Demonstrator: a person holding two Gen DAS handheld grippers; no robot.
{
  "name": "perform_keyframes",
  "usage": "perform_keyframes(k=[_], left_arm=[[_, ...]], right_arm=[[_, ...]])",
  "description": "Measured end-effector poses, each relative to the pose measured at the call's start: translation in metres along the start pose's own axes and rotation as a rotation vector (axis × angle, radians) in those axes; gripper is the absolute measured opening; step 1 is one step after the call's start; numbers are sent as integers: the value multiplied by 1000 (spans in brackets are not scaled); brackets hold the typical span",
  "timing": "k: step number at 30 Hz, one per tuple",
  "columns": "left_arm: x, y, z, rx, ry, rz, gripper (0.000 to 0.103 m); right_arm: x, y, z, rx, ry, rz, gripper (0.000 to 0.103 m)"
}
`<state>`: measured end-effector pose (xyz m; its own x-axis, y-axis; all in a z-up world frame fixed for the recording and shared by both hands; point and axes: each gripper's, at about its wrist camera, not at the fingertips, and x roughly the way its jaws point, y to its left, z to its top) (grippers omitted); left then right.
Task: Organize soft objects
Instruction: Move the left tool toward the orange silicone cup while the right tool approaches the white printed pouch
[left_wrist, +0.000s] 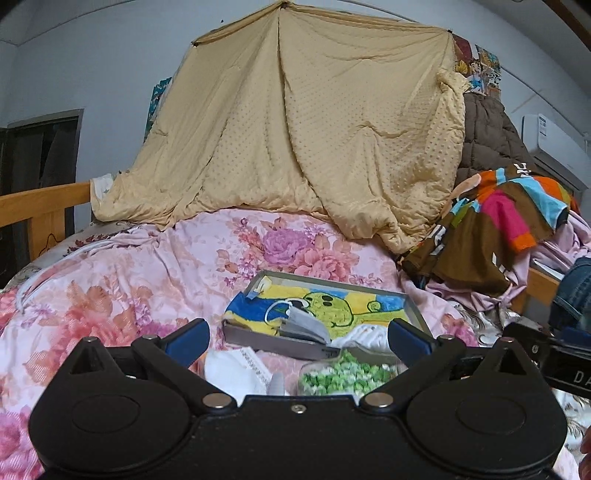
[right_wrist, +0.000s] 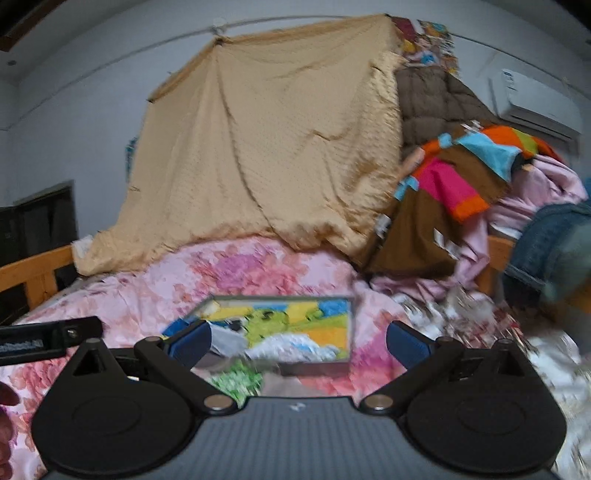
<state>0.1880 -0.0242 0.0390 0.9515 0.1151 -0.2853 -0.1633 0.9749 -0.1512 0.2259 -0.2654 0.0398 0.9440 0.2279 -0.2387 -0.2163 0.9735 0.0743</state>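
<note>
A tan dimpled blanket (left_wrist: 295, 129) hangs spread over the back of a bed covered with a pink floral quilt (left_wrist: 129, 266). To its right lies a heap with a brown padded coat (left_wrist: 487, 136) and a brown patchwork cloth (left_wrist: 491, 225). My left gripper (left_wrist: 298, 338) is open, nothing between its blue pads. Just beyond it lie a white cloth (left_wrist: 236, 369), a grey face mask (left_wrist: 303, 321) and a jar of green bits (left_wrist: 347, 376). My right gripper (right_wrist: 298, 339) is open and empty; that view is blurred, showing the tan blanket (right_wrist: 266, 147) and patchwork cloth (right_wrist: 454, 192).
A metal tray (left_wrist: 273, 341) holding a cartoon drawing sits on the quilt in front of both grippers, also the tray (right_wrist: 351, 321). A wooden bed rail (left_wrist: 40, 206) runs at left. An air conditioner (left_wrist: 554, 136) hangs at right. A denim sleeve (right_wrist: 546, 240) reaches in from the right.
</note>
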Motion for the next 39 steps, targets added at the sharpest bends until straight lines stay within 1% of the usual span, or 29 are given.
perform_keyframes(k=[2,4,11,17,20,26,39], left_arm=[[-8,5,-7,5,6,-2,102],[-13,9,-13,17,20,-5,102],[-30,27,-42,49,71,-1,102],[-38,37,-61,80,121,-7,102],[-39,38,-71,89,150,-13,102],[-40,33,-84,114,184,-34,102],[-43,22,-99,174,214,-63,102]], right_arm=[[-7,1,-7,4,27,-40,103],[-14,1,-16,12,57,-60,103],[-33,2,-32,61,133,-31,103],[-44,9,-43,64,203,-18,103],[-43,13,-47,54,248,-13,103],[-32,17,-58,41,332,-1,103],[-22,16,-62,43,396,-24,103]])
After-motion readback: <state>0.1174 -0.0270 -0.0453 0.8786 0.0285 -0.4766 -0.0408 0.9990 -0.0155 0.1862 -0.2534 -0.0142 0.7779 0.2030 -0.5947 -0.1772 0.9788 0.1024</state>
